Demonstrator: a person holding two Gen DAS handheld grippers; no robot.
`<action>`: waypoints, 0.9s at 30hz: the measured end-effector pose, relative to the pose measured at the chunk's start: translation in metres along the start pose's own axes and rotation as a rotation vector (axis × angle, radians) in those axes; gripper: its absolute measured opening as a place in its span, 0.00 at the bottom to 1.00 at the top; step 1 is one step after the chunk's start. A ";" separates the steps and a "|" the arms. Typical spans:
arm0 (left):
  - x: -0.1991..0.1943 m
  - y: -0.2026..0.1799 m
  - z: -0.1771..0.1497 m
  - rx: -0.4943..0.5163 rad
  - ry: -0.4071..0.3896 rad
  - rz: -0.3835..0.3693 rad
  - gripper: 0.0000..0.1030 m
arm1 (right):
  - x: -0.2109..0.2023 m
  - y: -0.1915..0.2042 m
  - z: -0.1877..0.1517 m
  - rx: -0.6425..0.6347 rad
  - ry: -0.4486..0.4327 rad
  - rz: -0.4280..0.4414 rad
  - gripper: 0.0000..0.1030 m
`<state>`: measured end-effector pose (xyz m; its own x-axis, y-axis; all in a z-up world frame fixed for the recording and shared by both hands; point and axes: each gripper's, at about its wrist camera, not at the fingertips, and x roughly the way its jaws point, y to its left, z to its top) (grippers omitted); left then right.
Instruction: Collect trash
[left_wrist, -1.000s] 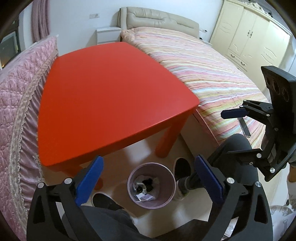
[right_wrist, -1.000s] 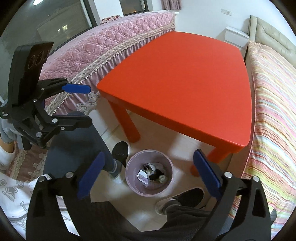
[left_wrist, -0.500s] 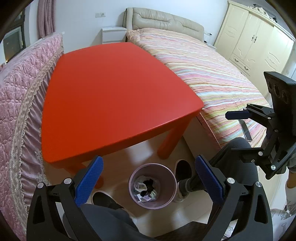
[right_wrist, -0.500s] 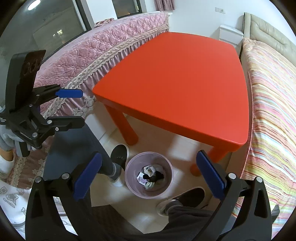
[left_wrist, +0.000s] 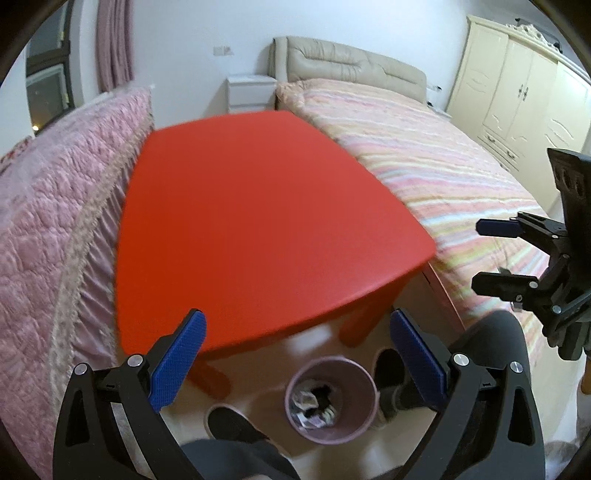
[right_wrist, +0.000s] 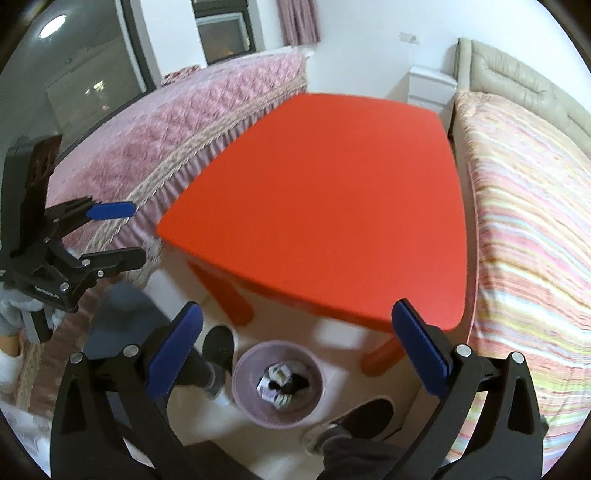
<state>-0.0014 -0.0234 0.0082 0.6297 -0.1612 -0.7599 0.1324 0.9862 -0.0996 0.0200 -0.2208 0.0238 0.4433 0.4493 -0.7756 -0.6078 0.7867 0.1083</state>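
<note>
Since a second ago you have raised both claws and tipped them up, so the red table fills more of each view and the pink bin has slid toward the lower edge. Your left claw is spread wide with nothing between its blue pads, and your right claw is equally wide apart and empty. The bin stands on the floor just off the table's near edge, between your two shoes, close to the near right leg. The trash, crumpled paper and dark scraps, lies inside it. A pink quilted bed runs along the table's left edge and a striped bed along its right.
</note>
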 end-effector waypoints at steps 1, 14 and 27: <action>0.000 0.002 0.004 -0.002 -0.011 0.011 0.93 | 0.001 -0.001 0.005 0.002 -0.011 -0.010 0.97; 0.011 0.020 0.041 -0.031 -0.068 -0.005 0.94 | 0.013 -0.016 0.053 0.038 -0.092 -0.070 0.97; 0.014 0.025 0.048 -0.051 -0.067 0.020 0.94 | 0.016 -0.019 0.060 0.046 -0.104 -0.068 0.97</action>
<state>0.0479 -0.0025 0.0258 0.6820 -0.1418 -0.7174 0.0812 0.9896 -0.1183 0.0781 -0.2036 0.0463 0.5497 0.4340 -0.7138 -0.5445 0.8342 0.0879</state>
